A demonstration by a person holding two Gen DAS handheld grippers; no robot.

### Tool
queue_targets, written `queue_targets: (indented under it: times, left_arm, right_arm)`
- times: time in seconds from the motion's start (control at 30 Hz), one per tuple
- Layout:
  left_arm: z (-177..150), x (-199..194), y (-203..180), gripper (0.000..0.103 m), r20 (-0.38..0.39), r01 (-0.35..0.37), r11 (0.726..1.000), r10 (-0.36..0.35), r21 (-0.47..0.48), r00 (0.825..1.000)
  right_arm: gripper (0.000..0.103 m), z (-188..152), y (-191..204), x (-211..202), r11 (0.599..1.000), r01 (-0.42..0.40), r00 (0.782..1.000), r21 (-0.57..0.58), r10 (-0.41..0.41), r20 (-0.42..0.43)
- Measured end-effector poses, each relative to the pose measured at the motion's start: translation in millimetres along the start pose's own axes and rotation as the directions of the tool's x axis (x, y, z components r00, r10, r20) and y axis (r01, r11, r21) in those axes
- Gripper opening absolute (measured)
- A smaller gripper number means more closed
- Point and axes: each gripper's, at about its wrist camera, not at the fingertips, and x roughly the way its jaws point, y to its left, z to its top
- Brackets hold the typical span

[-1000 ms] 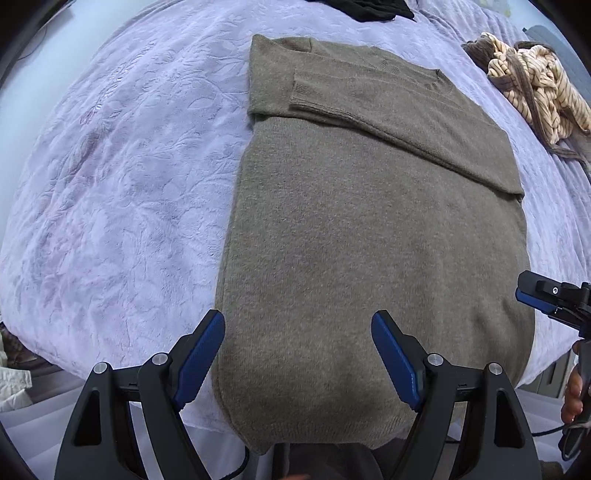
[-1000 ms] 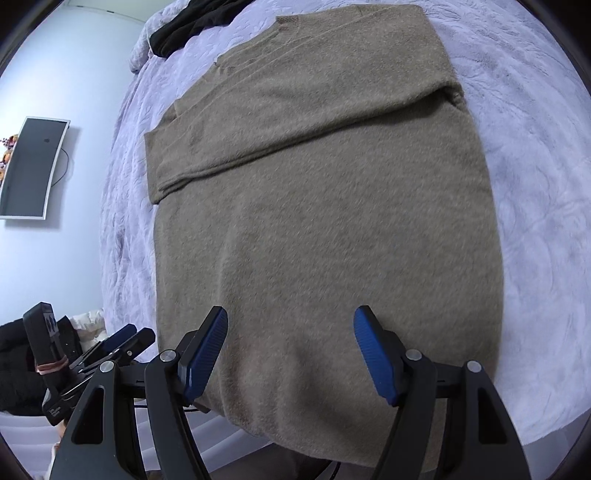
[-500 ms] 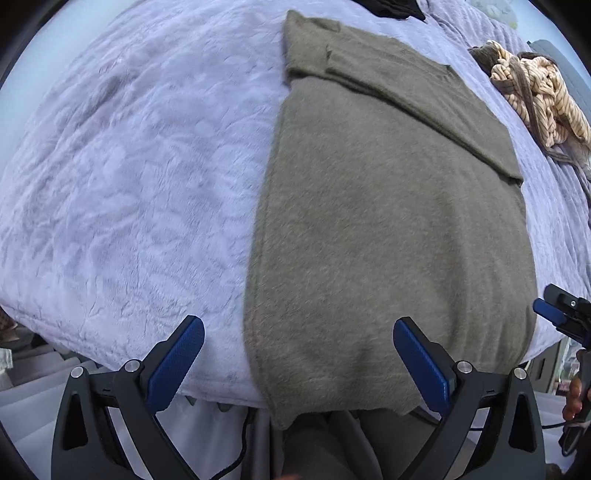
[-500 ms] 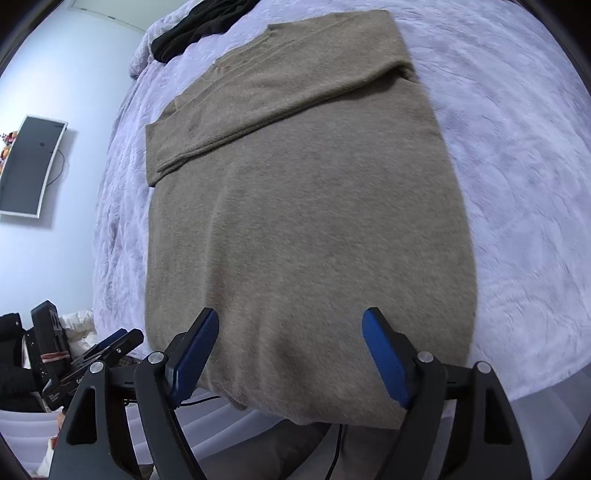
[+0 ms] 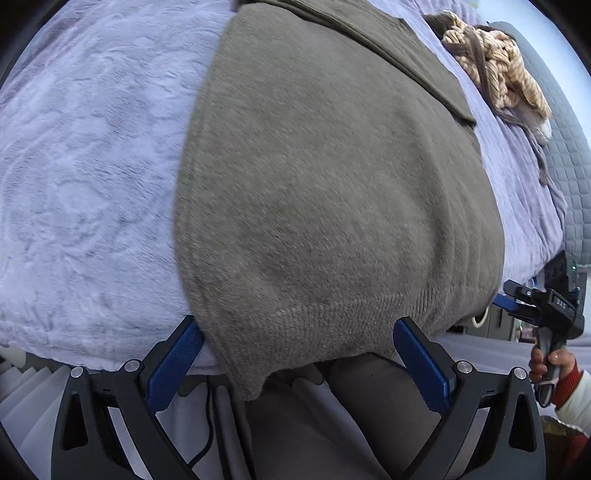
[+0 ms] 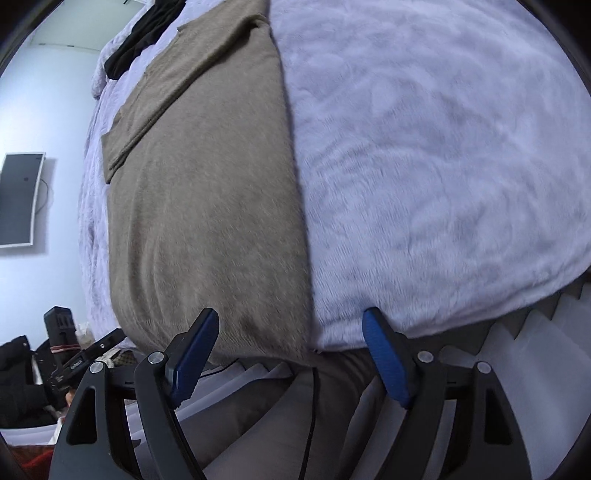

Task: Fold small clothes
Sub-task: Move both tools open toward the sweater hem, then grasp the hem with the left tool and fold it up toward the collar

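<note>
A grey-brown knit sweater [image 5: 332, 192] lies flat on a lavender bedspread [image 5: 85, 184], sleeves folded across its far end, its ribbed hem hanging over the near bed edge. My left gripper [image 5: 295, 354] is open, its blue pads either side of the hem's left corner, low at the bed edge. My right gripper [image 6: 290, 350] is open at the hem's right corner; the sweater [image 6: 207, 192] fills that view's left half. Neither gripper holds cloth. The right gripper [image 5: 535, 306] also shows in the left wrist view.
A cream and brown rope-like bundle [image 5: 495, 70] lies at the far right of the bed. A black garment [image 6: 144, 33] lies beyond the sweater's collar. A wall screen [image 6: 18, 199] hangs at left. A black cable [image 6: 314, 406] hangs below the bed edge.
Both grippers have dropped lower and drawn back to the near bed edge, now level with the sweater's hem. Both stay open. The sweater has not moved.
</note>
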Motion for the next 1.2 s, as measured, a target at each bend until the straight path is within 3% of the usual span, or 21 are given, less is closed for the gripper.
queue_targets:
  times: [0.23,0.27,0.3,0.33,0.37,0.4,0.43,0.47,0.63,0.83,1.0,1.2]
  left_arm:
    - [10.2,6.4,-2.7,0.103,0.006,0.047,0.998,-0.047,-0.033,0.999]
    - [10.5,6.4,-3.3,0.097,0.009,0.056,0.998,-0.056,-0.039,0.998]
    - [9.5,6.8,-4.2,0.081,0.008,0.061,0.997,-0.061,-0.043,0.998]
    - [9.1,8.0,-5.0,0.071,-0.005,0.056,0.997,-0.057,-0.044,0.998]
    - [8.5,8.7,-5.7,0.050,-0.012,0.048,0.998,-0.049,-0.042,0.999]
    - [8.3,9.0,-5.2,0.025,-0.017,0.053,0.998,-0.054,-0.041,0.998]
    - [8.2,9.8,-3.5,0.014,-0.025,0.085,0.995,-0.086,-0.049,0.996]
    - [8.1,9.4,-0.5,0.010,-0.029,0.136,0.988,-0.139,-0.073,0.990]
    - [11.8,-10.7,-7.6,0.010,0.030,0.242,0.965,-0.240,-0.105,0.970]
    - [35.0,-41.6,-22.5,0.010,0.112,0.324,0.940,-0.313,-0.104,0.943]
    - [77.6,-68.2,-35.5,0.010,0.210,0.368,0.926,-0.345,-0.085,0.915]
    - [138.7,-97.1,-42.7,0.010,0.308,0.394,0.917,-0.356,-0.067,0.882]
  right_arm:
    - [0.083,-7.0,-5.2,41.0,0.988,-0.157,0.984,0.013,0.157,-0.080]
    - [0.083,-8.5,-3.2,45.9,0.986,-0.164,0.982,0.013,0.165,-0.089]
    - [0.081,-10.2,-1.2,49.0,0.985,-0.171,0.980,0.017,0.171,-0.097]
    - [0.072,-11.7,0.3,51.5,0.982,-0.184,0.977,0.029,0.186,-0.105]
    - [0.063,-13.0,1.1,52.8,0.980,-0.196,0.974,0.039,0.199,-0.109]
    - [0.042,-14.0,0.5,51.9,0.977,-0.206,0.971,0.047,0.210,-0.115]
    - [0.025,-15.5,0.3,50.8,0.976,-0.212,0.968,0.055,0.218,-0.125]
    - [0.016,-16.9,0.6,48.7,0.972,-0.227,0.965,0.059,0.233,-0.124]
    - [0.012,-19.7,6.3,27.4,0.930,-0.358,0.928,0.082,0.364,-0.080]
    - [0.012,-5.4,23.5,8.0,0.840,-0.529,0.845,0.121,0.535,-0.014]
    - [0.012,31.2,51.4,-6.0,0.774,-0.625,0.780,0.105,0.625,0.033]
    - [0.012,95.1,86.6,-24.5,0.728,-0.684,0.729,0.054,0.680,0.069]
